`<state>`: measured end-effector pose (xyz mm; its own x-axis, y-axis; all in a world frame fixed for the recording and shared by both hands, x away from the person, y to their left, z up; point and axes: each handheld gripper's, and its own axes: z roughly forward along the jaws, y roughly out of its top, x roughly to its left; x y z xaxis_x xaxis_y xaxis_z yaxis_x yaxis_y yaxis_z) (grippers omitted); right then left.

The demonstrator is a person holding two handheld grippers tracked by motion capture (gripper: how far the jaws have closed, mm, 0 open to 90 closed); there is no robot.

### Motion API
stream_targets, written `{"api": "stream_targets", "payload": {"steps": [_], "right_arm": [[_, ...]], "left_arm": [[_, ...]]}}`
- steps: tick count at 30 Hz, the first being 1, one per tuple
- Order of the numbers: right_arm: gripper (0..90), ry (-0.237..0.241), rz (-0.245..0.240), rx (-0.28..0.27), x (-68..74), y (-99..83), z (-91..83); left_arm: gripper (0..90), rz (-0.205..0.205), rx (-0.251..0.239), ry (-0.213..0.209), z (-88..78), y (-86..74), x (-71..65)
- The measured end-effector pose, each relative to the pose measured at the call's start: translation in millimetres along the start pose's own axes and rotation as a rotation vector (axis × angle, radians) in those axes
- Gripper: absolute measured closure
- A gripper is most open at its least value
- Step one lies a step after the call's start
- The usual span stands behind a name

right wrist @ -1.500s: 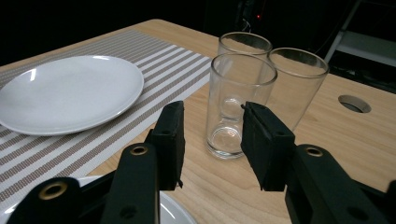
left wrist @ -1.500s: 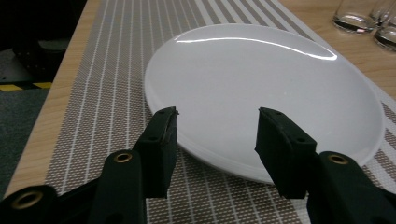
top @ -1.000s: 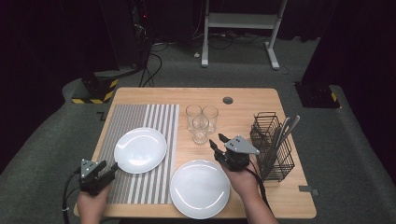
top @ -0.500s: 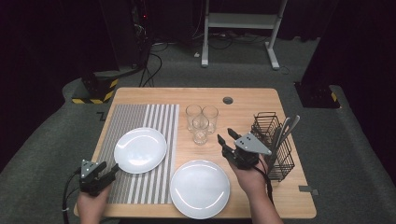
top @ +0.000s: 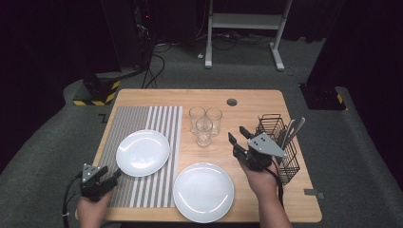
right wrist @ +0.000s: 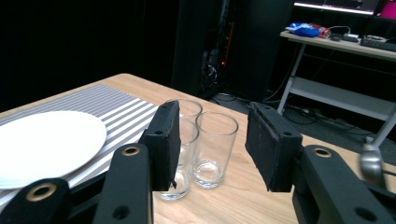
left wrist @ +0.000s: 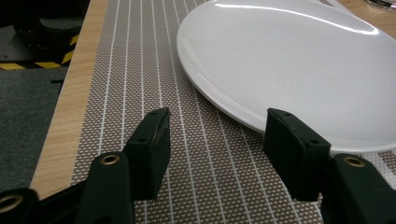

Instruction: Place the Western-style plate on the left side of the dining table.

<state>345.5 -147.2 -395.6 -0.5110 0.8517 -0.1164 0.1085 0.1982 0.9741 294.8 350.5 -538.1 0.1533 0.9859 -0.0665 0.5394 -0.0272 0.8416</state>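
Note:
A white plate [top: 142, 152] lies on the striped placemat [top: 138, 121]. My left gripper [top: 114, 175] rests low at the mat's front left corner. In the left gripper view its jaws [left wrist: 217, 121] stand open and have just been opening; the plate's [left wrist: 289, 70] near rim lies just ahead of them, with no pad pressing on it. A second white plate [top: 203, 191] sits at the front, half on the mat. My right gripper [top: 237, 134] hovers open to the right of three empty glasses [top: 204, 130]. In the right gripper view the glasses [right wrist: 217, 140] stand beyond its empty jaws [right wrist: 212, 109].
A black wire basket [top: 280, 156] holding cutlery [top: 291, 129] stands close to the right of my right hand. A spoon bowl [right wrist: 371, 161] shows at the right edge of the right gripper view. A round hole [top: 232, 101] sits near the table's far edge.
My right gripper has risen and shifted a little to the right, toward the basket. The left hand has stayed in place.

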Motion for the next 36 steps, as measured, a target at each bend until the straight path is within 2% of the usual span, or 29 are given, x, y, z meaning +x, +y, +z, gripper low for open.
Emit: {"api": "stream_targets", "payload": {"steps": [7, 15, 36], "right_arm": [[54.2, -0.015, 0.006, -0.017, -7.0, 4.1, -5.8], [53.6, -0.035, 0.007, -0.030, -11.7, 7.0, -11.2], [52.3, -0.083, 0.025, -0.047, -26.6, 7.9, -19.3]], "left_arm": [[39.4, -0.028, 0.030, -0.014, 2.6, 0.3, 2.8], [39.3, -0.030, 0.051, -0.012, 4.2, 0.5, 3.1], [38.8, -0.028, 0.066, -0.026, 5.7, 0.6, 2.7]]}}
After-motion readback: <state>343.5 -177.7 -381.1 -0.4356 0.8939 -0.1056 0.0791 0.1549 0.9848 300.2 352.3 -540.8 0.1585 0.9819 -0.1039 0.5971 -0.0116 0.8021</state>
